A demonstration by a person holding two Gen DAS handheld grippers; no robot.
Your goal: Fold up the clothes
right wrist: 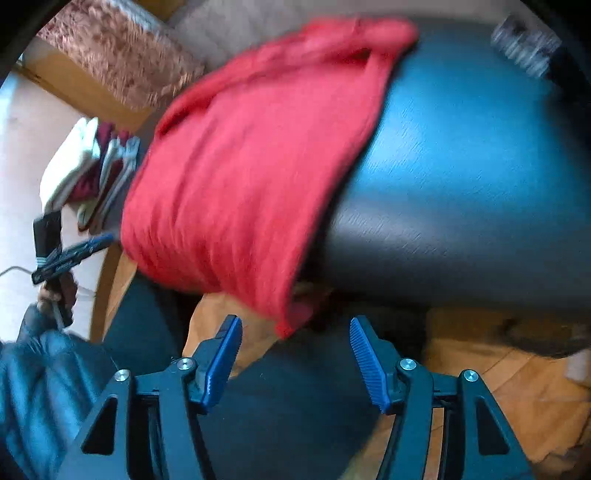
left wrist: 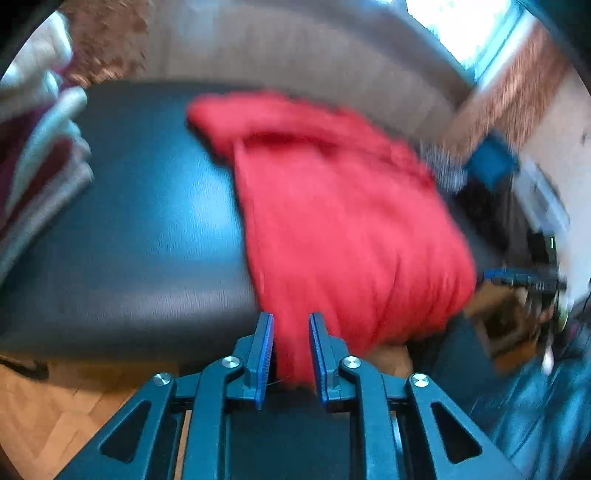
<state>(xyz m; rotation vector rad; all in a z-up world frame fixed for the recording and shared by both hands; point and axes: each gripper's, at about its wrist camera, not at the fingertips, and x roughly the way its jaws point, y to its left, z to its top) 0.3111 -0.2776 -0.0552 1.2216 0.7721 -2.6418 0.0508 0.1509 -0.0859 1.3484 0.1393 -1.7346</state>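
Red garment [left wrist: 343, 221] is draped over the dark table's [left wrist: 140, 221] near edge; its hanging hem sits between the narrowly parted left gripper [left wrist: 291, 354], contact unclear; right gripper [right wrist: 295, 360] is held wide, empty.

A home: parquet floor [left wrist: 55, 406], window [left wrist: 461, 29], stacked folded laundry [right wrist: 96, 166].

My right gripper [right wrist: 295, 354] hangs with its blue pads spread wide, nothing between them. Just past the tips, the red garment [right wrist: 251, 162] lies draped over the near edge of the dark table [right wrist: 461, 177], its hem drooping off. Far left, my left gripper [right wrist: 74, 253] shows side-on beside a stack of folded clothes [right wrist: 99, 166]. Wooden floor [right wrist: 517, 387] lies below. All blurred.
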